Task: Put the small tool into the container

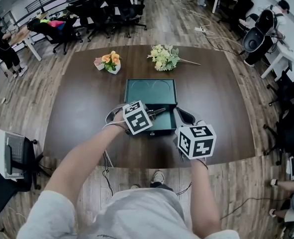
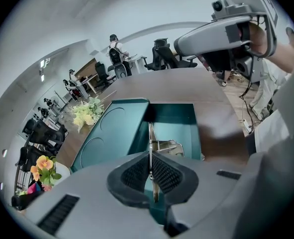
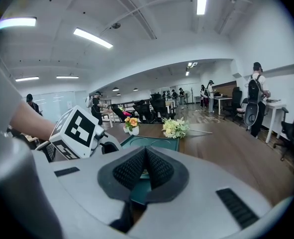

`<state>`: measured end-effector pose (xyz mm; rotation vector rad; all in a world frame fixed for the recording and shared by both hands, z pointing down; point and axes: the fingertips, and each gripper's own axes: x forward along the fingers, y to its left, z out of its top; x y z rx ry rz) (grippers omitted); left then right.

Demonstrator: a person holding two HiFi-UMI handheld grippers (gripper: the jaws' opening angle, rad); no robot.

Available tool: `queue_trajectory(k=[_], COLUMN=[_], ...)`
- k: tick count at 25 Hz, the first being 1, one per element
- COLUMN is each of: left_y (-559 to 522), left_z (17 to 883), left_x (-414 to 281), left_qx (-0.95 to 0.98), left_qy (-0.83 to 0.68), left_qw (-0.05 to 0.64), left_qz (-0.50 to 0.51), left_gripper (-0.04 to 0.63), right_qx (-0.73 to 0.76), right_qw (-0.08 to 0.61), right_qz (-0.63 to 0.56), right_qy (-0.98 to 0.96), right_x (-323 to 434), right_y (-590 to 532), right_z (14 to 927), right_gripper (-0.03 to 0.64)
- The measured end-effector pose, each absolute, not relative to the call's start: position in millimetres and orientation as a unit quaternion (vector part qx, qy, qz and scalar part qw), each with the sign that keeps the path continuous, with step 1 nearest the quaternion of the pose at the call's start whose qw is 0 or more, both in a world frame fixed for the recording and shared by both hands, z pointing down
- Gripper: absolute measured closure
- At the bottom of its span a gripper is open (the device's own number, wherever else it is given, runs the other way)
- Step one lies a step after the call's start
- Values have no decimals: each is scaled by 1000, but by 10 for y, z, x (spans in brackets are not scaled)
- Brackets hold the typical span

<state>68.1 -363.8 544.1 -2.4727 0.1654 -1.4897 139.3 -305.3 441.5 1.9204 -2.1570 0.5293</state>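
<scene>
The left claw (image 2: 150,159) is clamped on the thin silvery metal tool (image 2: 150,133) over the open teal box (image 2: 175,116); the right claw (image 3: 146,156) is closed and empty.

The head camera is looking steeply down over the table (image 1: 77,113); both gripper cameras are sitting close behind their jaws, sharing the open container (image 2: 174,121)

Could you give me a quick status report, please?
Left hand-held gripper shut on small tool, over open container. Right hand-held gripper shut, empty, alongside. Nothing blocking the container.
</scene>
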Motion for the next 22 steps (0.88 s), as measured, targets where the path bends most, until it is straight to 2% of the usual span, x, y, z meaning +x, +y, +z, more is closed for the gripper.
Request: queue_trajectory(k=[22], left_y=[-3758], left_z=[5511], left_x=[821], left_qx=[-855], left_qy=[58], left_qw=[110], left_qz=[-503], left_gripper=[588], right_qx=[659], right_qw=[113], right_qz=[182], right_qy=[-722], right_x=[1484], right_y=[-3086], right_z=[4501], right_gripper=[614])
